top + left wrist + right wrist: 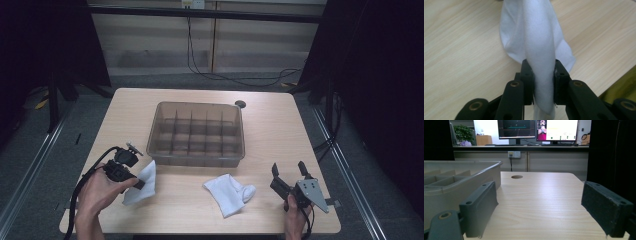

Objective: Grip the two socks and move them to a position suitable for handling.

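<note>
A: Where is the left gripper (141, 184), and what does it hold?

B: It is at about 8 o'clock on the surface (270, 130), near the front-left corner. Its jaws are pressed on a white sock (141, 182). In the left gripper view the sock (540, 47) runs up between the two pads, pinched in a fold, and the rest hangs over the wood.

A: And the right gripper (289, 169)?

B: At about 4 o'clock, close to the front edge and the right edge. Its jaws stand wide apart with nothing between them. In the right gripper view, bare surface (541, 202) lies ahead up to the far edge, with a round hole (517, 177) near that edge.

A: What takes space in the middle?

B: A clear bin (199, 158) with dividers sits at the centre, a little toward 12 o'clock. Its front wall is just beyond the held sock, near it. A second sock (227, 192) lies flat at 6 o'clock, between both grippers, apart from each.

A: Where is free room?

B: A strip at 3 o'clock, right of the bin, and a narrower one at 9 o'clock.
</note>
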The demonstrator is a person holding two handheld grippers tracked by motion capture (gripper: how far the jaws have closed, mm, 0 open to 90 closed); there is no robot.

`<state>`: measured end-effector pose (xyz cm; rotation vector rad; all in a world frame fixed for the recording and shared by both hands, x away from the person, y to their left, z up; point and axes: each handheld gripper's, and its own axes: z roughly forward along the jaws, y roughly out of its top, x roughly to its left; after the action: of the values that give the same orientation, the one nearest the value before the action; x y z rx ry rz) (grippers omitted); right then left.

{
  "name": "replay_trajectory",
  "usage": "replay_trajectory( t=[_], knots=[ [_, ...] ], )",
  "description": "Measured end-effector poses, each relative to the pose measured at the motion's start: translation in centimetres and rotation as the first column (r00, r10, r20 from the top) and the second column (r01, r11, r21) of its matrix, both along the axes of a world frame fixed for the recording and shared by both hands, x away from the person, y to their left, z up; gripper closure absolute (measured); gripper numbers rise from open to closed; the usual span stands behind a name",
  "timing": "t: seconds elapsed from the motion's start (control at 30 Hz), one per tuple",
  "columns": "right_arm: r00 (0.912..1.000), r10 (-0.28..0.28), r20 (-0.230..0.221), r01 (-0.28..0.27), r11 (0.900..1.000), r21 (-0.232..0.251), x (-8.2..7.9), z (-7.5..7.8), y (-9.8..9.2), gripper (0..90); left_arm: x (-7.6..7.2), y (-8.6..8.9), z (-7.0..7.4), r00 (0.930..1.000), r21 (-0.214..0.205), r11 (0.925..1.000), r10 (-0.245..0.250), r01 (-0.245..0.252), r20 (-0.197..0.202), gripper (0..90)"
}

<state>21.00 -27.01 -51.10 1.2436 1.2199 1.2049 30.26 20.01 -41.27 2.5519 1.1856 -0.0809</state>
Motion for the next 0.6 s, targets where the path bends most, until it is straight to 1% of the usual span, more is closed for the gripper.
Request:
replay_trajectory(
  t=[0.1,0.13,0.17,0.2,0.23,0.27,0.33,0.37,0.4,0.47,0.53,0.57,0.6],
  knots=[
    [1.0000,0.001,0.000,-0.001,1.0000,-0.001,0.0,0.0,0.0,12.9,-0.5,-1.1,0.3,0.9990,0.002,0.9992,-0.039,0.039,0.022,75.5],
    [1.0000,0.002,0.000,-0.002,1.0000,-0.003,0.0,0.0,0.0,12.8,-0.6,-1.6,0.4,0.9975,0.002,0.9981,-0.062,0.062,0.035,75.5],
    [1.0000,0.002,0.000,-0.002,1.0000,-0.002,0.0,0.0,0.0,12.9,-0.8,-2.0,0.4,0.9947,0.010,0.9958,-0.092,0.091,0.046,75.5],
    [1.0000,0.002,0.000,-0.002,1.0000,-0.002,0.0,0.0,0.0,12.8,-0.9,-2.5,0.4,0.9933,0.012,0.9946,-0.104,0.103,0.051,75.5],
    [1.0000,0.002,0.000,-0.002,1.0000,-0.003,0.0,0.0,0.0,12.8,-1.1,-2.9,0.5,0.9918,0.010,0.9931,-0.117,0.117,0.052,75.5],
    [1.0000,0.002,-0.001,-0.002,1.0000,-0.002,0.0,0.0,0.0,12.9,-1.2,-3.4,0.5,0.9880,-0.004,0.9896,-0.144,0.144,0.058,75.6],
    [1.0000,0.002,-0.001,-0.002,1.0000,-0.002,0.0,0.0,0.0,12.9,-1.4,-4.2,0.6,0.9854,-0.013,0.9869,-0.160,0.161,0.059,75.6],
    [1.0000,0.003,-0.001,-0.003,1.0000,-0.003,0.0,0.0,0.0,12.8,-1.5,-4.5,0.6,0.9849,-0.008,0.9864,-0.164,0.164,0.056,75.6],
    [1.0000,0.004,0.000,-0.004,1.0000,-0.003,0.0,0.0,0.0,12.9,-1.5,-4.8,0.6,0.9830,-0.004,0.9846,-0.174,0.175,0.058,75.6],
    [1.0000,0.004,0.000,-0.004,1.0000,-0.001,0.0,0.0,0.0,12.9,-1.6,-5.4,0.4,0.9834,-0.010,0.9850,-0.171,0.172,0.061,75.6],
    [1.0000,0.004,0.000,-0.004,1.0000,-0.003,0.0,0.0,0.0,12.8,-1.7,-6.0,0.3,0.9799,-0.003,0.9825,-0.186,0.186,0.073,75.6],
    [1.0000,0.004,0.000,-0.004,1.0000,-0.001,0.0,0.0,0.0,12.9,-1.8,-6.5,0.1,0.9792,-0.002,0.9831,-0.182,0.183,0.089,75.6],
    [1.0000,0.005,0.000,-0.005,1.0000,-0.001,0.0,0.0,0.0,12.9,-1.8,-7.0,-0.3,0.9758,0.000,0.9795,-0.201,0.202,0.086,75.6]
  ],
)
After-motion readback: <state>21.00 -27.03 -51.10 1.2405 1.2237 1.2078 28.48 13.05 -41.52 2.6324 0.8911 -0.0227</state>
